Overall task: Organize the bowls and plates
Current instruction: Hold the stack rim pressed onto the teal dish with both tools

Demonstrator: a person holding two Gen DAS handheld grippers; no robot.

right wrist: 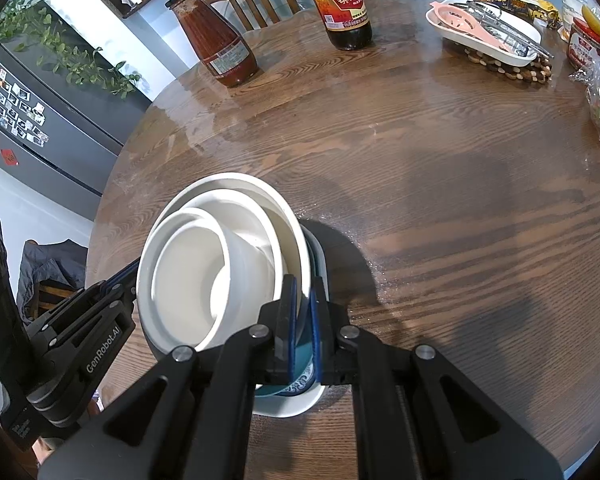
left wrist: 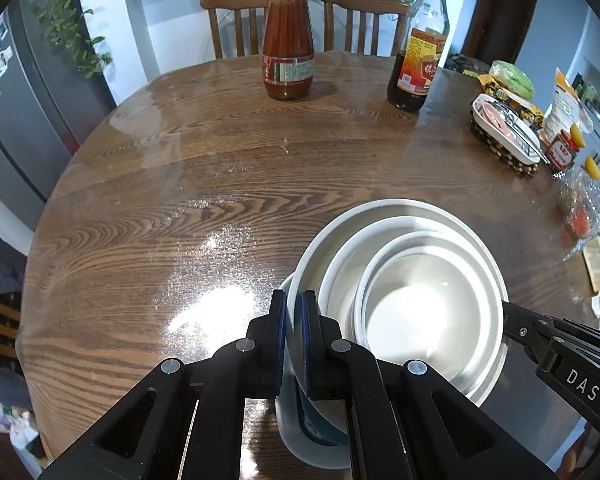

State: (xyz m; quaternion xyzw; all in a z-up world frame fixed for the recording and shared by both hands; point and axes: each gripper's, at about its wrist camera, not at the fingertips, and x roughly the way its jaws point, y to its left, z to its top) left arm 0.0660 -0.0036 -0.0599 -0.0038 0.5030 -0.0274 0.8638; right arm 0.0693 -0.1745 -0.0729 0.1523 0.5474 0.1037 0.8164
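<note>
Wood-grain table (left wrist: 188,208) fills both views, glossy under a clear cover, with a red sauce jar (left wrist: 288,40) and a dark vinegar bottle (left wrist: 418,48) standing at its far side and a white tray (right wrist: 484,34) of utensils in the upper right of the right wrist view. We hold the stack of white bowls (left wrist: 416,296) in the lower middle of each frame: three white bowls nested by size, sitting over a blue-patterned bowl (right wrist: 300,364) and a white plate (right wrist: 292,406) beneath. Our left gripper (left wrist: 291,344) is pinched narrow on the stack's left rim, one pad inside and one outside. Our right gripper (right wrist: 303,328) is clamped the same way on the opposite rim. We judge the two-sided pinch is meant to keep the nested pile level and stop the bowls sliding inside one another. Whether the plate rests on the table or hangs just clear, we cannot tell. Sorting looks nearly finished; only setting down or moving the pile seems left.
</note>
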